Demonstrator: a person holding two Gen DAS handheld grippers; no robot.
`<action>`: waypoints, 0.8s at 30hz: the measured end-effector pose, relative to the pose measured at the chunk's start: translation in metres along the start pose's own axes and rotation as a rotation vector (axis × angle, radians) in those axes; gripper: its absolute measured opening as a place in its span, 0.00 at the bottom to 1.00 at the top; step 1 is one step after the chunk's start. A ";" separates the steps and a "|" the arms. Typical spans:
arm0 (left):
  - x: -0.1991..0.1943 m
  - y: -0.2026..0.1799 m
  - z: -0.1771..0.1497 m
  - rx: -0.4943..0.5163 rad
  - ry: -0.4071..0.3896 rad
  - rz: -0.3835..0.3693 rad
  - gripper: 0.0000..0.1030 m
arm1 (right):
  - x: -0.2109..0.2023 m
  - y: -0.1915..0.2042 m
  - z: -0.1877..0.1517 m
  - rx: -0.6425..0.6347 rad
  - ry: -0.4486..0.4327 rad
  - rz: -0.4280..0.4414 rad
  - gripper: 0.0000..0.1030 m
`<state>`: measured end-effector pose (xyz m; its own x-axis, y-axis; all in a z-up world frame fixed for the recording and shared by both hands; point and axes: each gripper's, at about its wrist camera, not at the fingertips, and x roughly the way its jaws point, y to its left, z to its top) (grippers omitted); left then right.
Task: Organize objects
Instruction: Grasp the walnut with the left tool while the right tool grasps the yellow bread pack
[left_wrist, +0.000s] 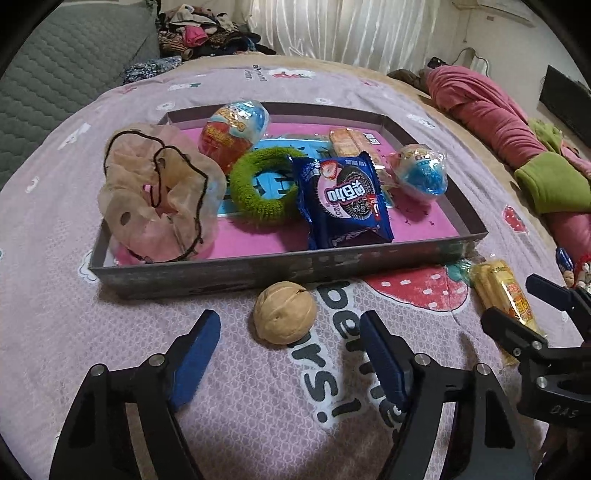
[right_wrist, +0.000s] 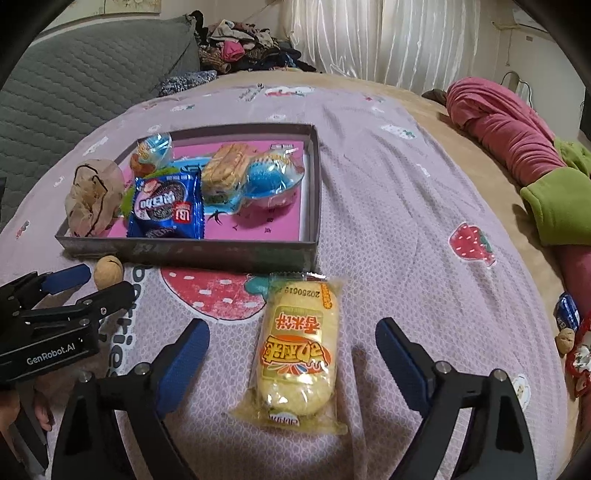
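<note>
Both pairs of fingers spread over loose items on the bed, nothing pinched yet.

My right gripper (right_wrist: 291, 354) straddles the yellow snack packet (right_wrist: 299, 354), whose long axis runs away from me, between the spread fingers and clear of both. My left gripper (left_wrist: 290, 350), also spread and empty, has the walnut (left_wrist: 284, 312) just ahead of its tips, centred. Beyond both lies the shallow box (left_wrist: 280, 271), already holding packets and toys, on the pink strawberry bedspread (right_wrist: 406, 221); curtains hang behind.
</note>
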<state>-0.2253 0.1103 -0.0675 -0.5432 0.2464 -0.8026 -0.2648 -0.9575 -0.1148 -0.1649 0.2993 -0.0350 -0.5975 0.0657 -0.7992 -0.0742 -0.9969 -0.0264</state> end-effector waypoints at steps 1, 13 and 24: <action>0.001 -0.001 0.000 0.001 0.002 -0.002 0.76 | 0.001 0.000 0.000 0.003 0.001 0.002 0.89; 0.010 0.000 0.003 -0.011 0.001 -0.016 0.57 | 0.016 0.003 0.000 -0.003 0.030 0.017 0.53; 0.012 0.003 0.003 0.003 -0.003 0.004 0.34 | 0.019 0.004 0.002 -0.007 0.024 0.022 0.38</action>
<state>-0.2351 0.1111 -0.0753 -0.5467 0.2427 -0.8014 -0.2645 -0.9581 -0.1097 -0.1780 0.2966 -0.0492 -0.5794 0.0423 -0.8139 -0.0551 -0.9984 -0.0126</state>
